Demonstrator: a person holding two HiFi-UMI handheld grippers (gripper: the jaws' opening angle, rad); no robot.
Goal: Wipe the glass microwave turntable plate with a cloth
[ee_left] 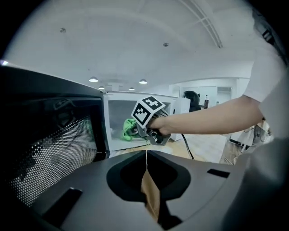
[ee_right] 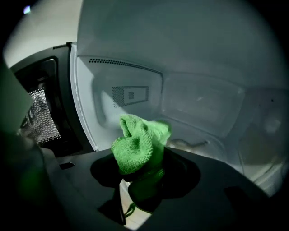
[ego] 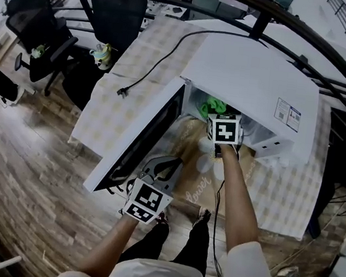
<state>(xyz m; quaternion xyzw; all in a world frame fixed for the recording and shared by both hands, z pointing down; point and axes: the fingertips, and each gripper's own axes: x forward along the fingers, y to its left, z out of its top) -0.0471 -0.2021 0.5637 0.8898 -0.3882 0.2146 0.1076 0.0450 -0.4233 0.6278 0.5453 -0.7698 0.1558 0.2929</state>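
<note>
A white microwave (ego: 254, 76) stands on a checked tablecloth with its door (ego: 142, 140) swung open to the left. My right gripper (ego: 218, 114) reaches into the opening, shut on a green cloth (ego: 214, 106). In the right gripper view the cloth (ee_right: 137, 143) bunches up above the jaws inside the white cavity (ee_right: 203, 103). A faint curved rim low in the cavity may be the glass plate (ee_right: 192, 144). My left gripper (ego: 169, 164) hangs in front of the door's lower edge, shut and holding nothing. The left gripper view shows the cloth (ee_left: 128, 129) and the right marker cube (ee_left: 147, 111).
A black power cord (ego: 163, 59) trails across the tablecloth (ego: 111, 106) behind the door. Black office chairs (ego: 114, 4) stand at the back left. The wooden floor (ego: 26, 174) lies below the table's near edge. The open door (ee_left: 49, 149) fills the left gripper view's left side.
</note>
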